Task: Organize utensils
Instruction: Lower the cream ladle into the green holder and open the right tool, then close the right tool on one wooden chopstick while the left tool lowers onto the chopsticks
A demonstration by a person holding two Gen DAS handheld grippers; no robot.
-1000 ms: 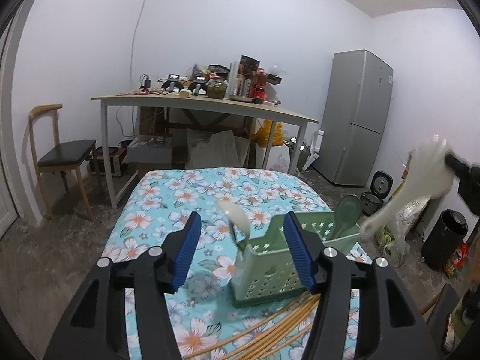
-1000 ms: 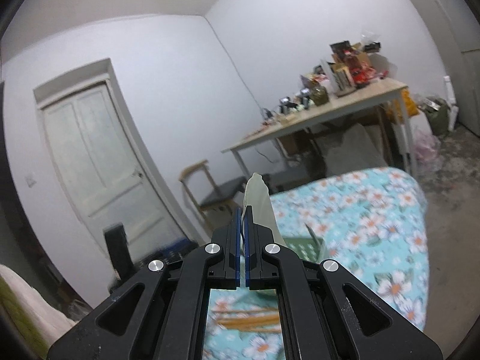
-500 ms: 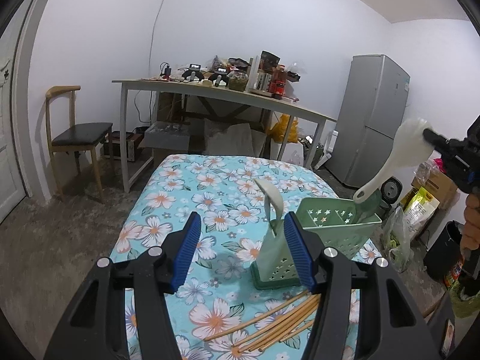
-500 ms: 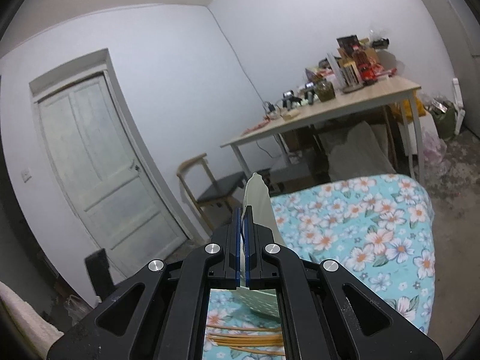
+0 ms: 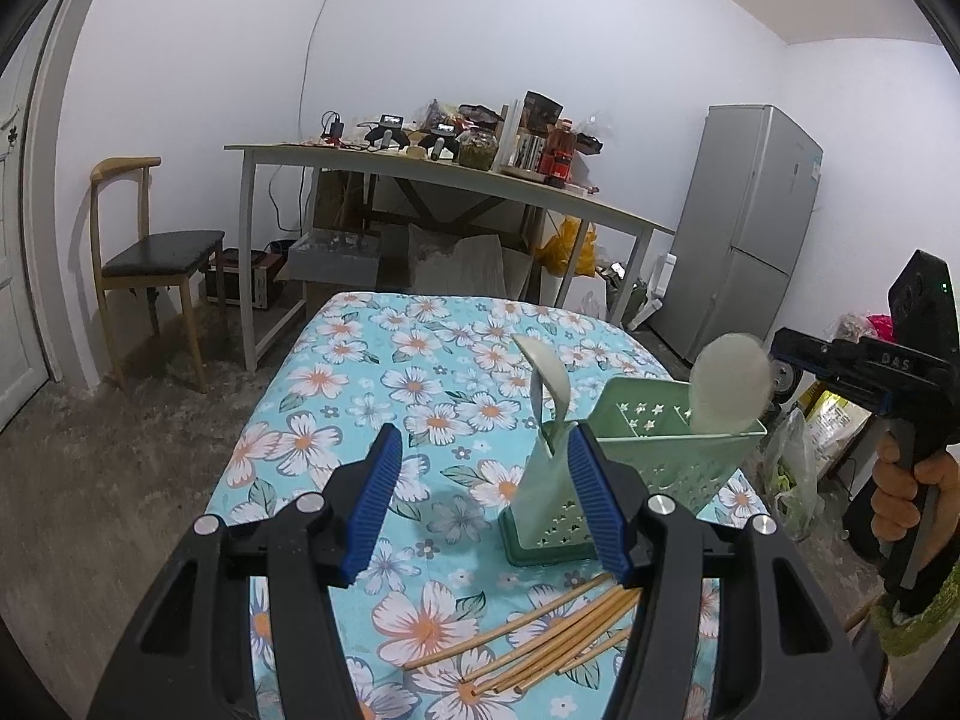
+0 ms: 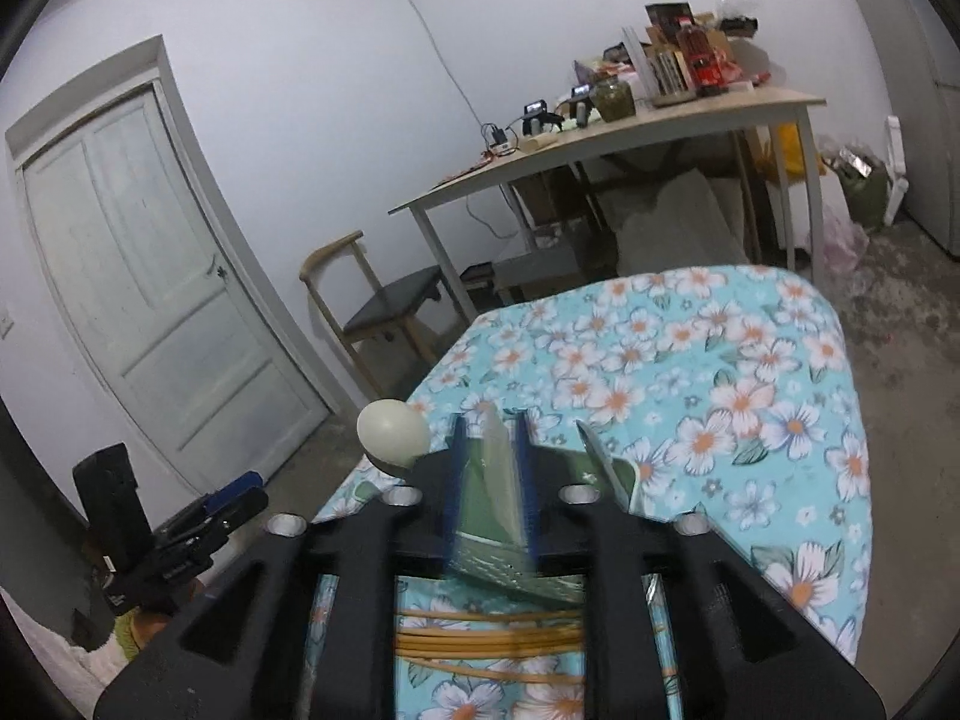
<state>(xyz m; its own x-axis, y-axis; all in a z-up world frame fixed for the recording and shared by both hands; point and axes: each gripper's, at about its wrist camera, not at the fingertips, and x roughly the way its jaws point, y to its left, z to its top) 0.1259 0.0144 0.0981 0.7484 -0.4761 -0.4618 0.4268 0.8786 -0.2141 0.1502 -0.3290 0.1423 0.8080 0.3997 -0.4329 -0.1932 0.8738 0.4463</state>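
The right gripper [image 6: 487, 474], jaws just parting, releases the pale spoon [image 6: 501, 462] into the green caddy [image 5: 672, 450] — chopsticks [image 5: 540, 642] at six o'clock look next, for the spread, empty left gripper [image 5: 483, 504].

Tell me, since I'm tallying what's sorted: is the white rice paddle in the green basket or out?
In: the rice paddle stands in the green basket, round head above the rim.

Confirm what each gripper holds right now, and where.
Nothing is gripped. The right gripper has just been opening its jaws; the white spoon sits loose between them by its bowl end, handle down in the green basket. The left gripper is open and empty.
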